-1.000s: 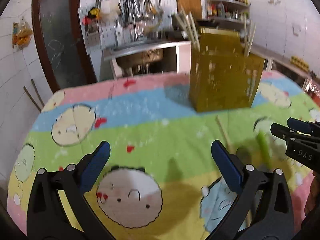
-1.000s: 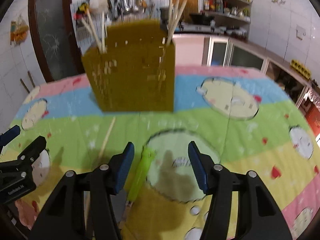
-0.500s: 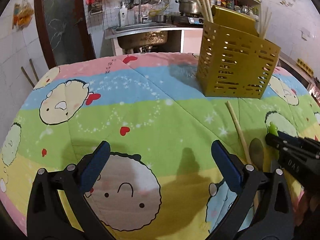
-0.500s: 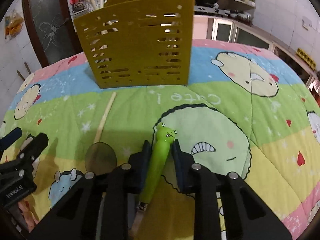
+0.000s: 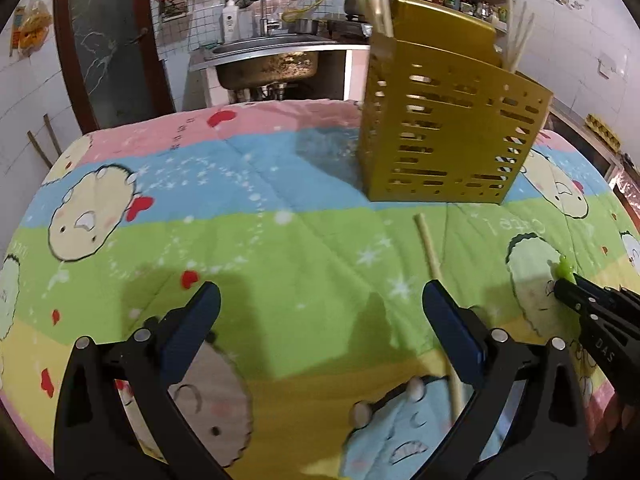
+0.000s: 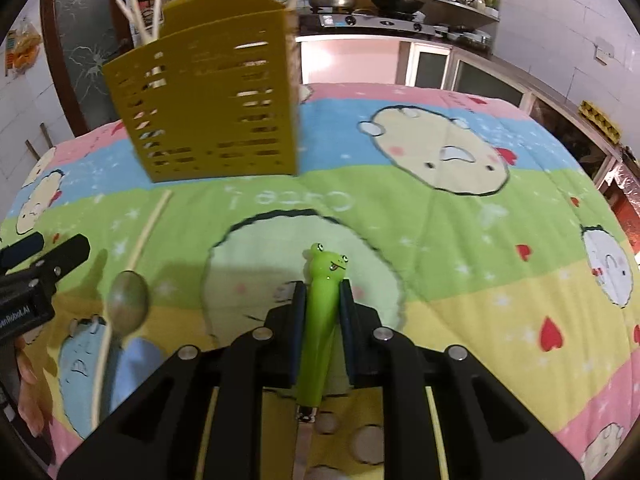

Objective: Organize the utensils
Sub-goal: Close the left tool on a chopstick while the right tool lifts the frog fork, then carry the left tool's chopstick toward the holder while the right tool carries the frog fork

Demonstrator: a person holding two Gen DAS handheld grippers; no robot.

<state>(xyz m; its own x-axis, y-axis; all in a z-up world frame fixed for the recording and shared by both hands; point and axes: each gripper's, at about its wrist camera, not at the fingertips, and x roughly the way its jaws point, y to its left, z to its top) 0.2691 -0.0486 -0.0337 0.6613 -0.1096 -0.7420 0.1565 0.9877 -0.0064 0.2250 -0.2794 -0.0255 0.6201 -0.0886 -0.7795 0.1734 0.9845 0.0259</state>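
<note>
My right gripper (image 6: 322, 292) is shut on a green frog-handled utensil (image 6: 320, 320) and holds it above the quilt; its frog tip (image 5: 564, 268) shows in the left wrist view by the right gripper (image 5: 600, 320). A yellow slotted utensil holder (image 6: 208, 100) with several chopsticks in it stands at the back, also in the left wrist view (image 5: 444, 132). A wooden chopstick (image 5: 436, 292) and a metal spoon (image 6: 128, 300) lie on the quilt. My left gripper (image 5: 320, 332) is open and empty over the quilt.
A cartoon-print quilt (image 5: 240, 208) covers the table. A sink (image 5: 264, 60) and a dark door (image 5: 108, 40) are behind it, and a stove with pots (image 6: 360, 4) and cabinets on the far right.
My right gripper closed on the green frog utensil and lifted it off the quilt. My left gripper stayed open and moved a little.
</note>
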